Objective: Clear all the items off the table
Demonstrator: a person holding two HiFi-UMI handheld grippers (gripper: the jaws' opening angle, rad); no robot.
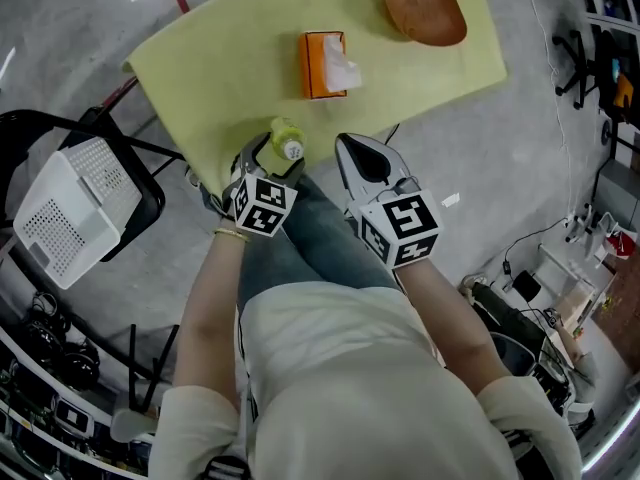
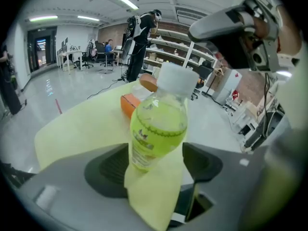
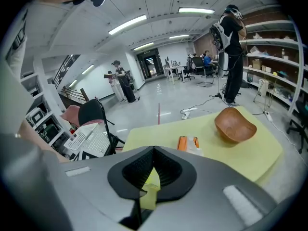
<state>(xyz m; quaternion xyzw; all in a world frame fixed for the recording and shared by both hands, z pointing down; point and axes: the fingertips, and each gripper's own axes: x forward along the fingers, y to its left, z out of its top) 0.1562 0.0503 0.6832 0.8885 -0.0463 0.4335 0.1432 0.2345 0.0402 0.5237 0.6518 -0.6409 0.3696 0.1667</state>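
Standing at the near edge of the yellow table [image 1: 200,78], a small bottle [image 1: 287,140] of yellow-green drink with a white cap sits upright between the jaws of the left gripper [image 1: 270,156]. The left gripper view shows those jaws spread wide: the bottle [image 2: 159,124] rises in the gap, its left side close against the left pad — whether it touches there is hard to tell — while the right pad stands clearly apart from it. Nothing is clamped, and the bottle's base rests on the table surface near the corner closest to the person.

The right gripper [image 1: 348,148] hovers just beside the left one, over the table's near edge, pointing down and forward. In its own view the two dark ribbed pads [image 3: 166,170] meet at the tips with nothing between them; only a sliver of yellow table shows through the slot below.

Farther along the table lies an orange tissue box [image 1: 322,64] with a white tissue poking out of its top, well apart from the bottle. Beyond it, near the far corner, sits a brown wooden bowl [image 1: 425,5], empty as far as can be seen.

To the person's left, off the table, a white perforated basket [image 1: 70,208] rests on a black chair [image 1: 140,193].
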